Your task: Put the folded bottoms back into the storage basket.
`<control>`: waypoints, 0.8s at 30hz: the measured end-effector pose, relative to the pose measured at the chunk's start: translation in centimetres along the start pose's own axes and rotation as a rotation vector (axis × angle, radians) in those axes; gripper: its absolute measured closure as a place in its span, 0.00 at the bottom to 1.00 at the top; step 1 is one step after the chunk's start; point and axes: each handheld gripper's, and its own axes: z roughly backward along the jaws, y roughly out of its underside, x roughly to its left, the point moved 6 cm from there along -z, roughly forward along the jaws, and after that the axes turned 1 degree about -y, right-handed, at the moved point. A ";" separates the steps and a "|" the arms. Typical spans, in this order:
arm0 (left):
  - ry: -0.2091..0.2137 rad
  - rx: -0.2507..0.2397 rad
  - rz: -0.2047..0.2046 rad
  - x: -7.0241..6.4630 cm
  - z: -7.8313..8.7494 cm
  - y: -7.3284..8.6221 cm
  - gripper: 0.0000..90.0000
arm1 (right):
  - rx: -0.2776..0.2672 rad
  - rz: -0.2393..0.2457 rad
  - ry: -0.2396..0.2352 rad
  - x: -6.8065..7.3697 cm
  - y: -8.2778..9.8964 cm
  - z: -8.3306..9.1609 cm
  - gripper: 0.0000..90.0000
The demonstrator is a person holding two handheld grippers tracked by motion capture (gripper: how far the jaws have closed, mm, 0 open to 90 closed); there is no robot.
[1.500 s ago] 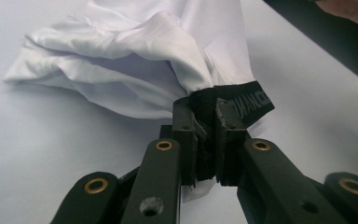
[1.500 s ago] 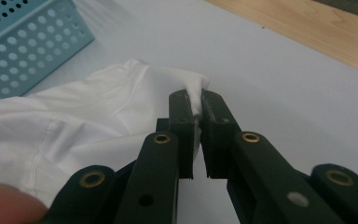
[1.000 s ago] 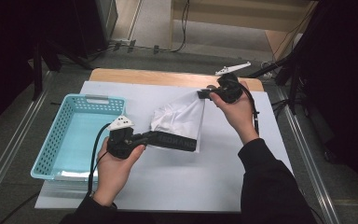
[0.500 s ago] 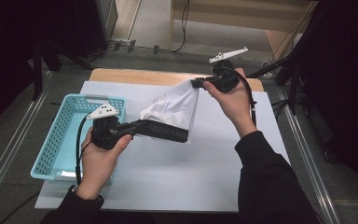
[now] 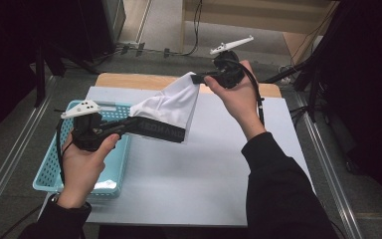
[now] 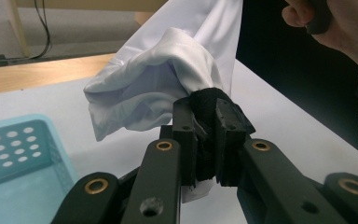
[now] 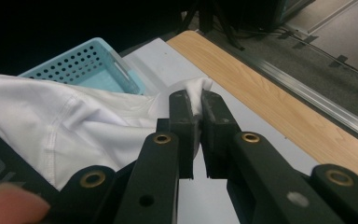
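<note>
Aloft, white garment [image 5: 171, 107] between both grippers

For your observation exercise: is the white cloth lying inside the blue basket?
No, the white cloth hangs above the table, held between the left gripper and right gripper, beside the blue basket.

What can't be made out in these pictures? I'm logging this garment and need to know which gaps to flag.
- What kind of garment the white cloth is: bunched between both grippers in all three views.
- Lettering on its black band: partly folded under, too small in the high view.
- Basket floor: the left hand hides part in the high view; cut off at the frame edge in both gripper views.
- Table's near edge: covered by the sleeves.
</note>
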 end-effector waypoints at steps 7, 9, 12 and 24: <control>-0.026 -0.028 0.005 1.3 2.1 -0.7 0.91 | -0.006 0.027 -0.013 1.7 -2.0 -0.7 0.91; -0.032 -0.036 0.006 1.7 2.7 -0.9 0.91 | -0.009 0.040 -0.021 2.5 -2.9 -1.1 0.91; -0.047 -0.044 0.007 2.3 3.7 -1.1 0.91 | -0.006 0.047 -0.025 3.1 -3.5 -1.4 0.91; -0.097 -0.069 0.021 5.0 7.2 -1.0 0.91 | -0.005 0.082 -0.064 6.0 -5.8 -4.2 0.91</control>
